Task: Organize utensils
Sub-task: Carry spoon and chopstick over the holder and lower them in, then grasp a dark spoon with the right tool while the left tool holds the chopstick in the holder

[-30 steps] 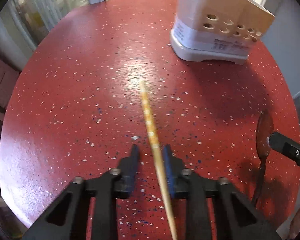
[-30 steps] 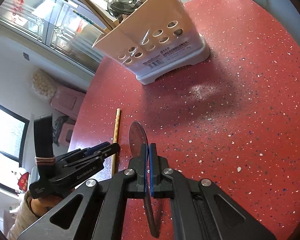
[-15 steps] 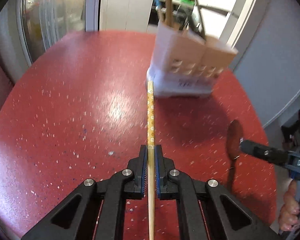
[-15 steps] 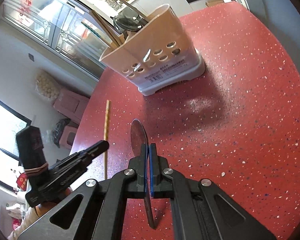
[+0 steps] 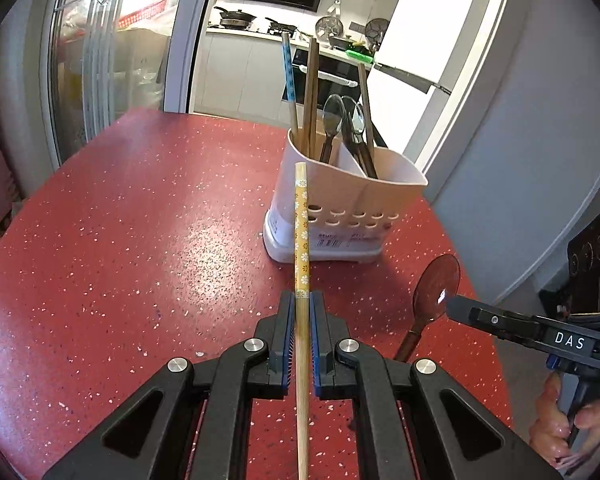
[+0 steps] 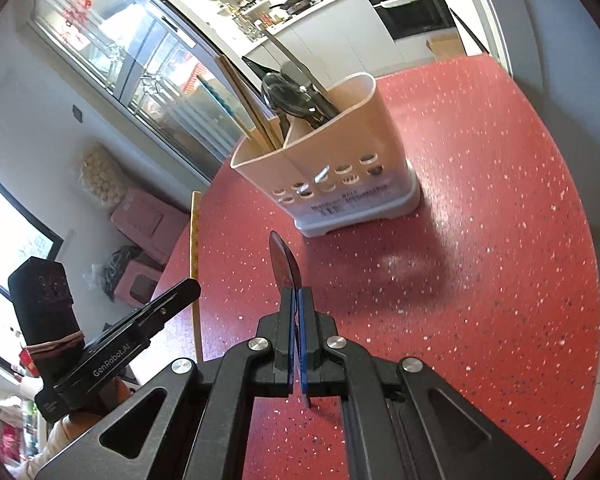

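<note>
Red speckled table (image 5: 132, 240) underneath. Behind it, glass-fronted cabinet (image 5: 100, 64), white kitchen counter (image 5: 256, 34) with dark pans (image 5: 232, 20), built-in oven (image 6: 414, 10). Left of table, pink boxes (image 6: 144, 220), sack of pale balls (image 6: 102, 176) on floor.

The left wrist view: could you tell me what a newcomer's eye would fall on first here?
First, the chopstick with a yellow flowered end, running up the middle of the frame, clamped in the left gripper. Behind it on the red speckled table stands a beige utensil holder already stocked with chopsticks and spoons. At lower right, the right gripper grips a dark spoon.
</note>
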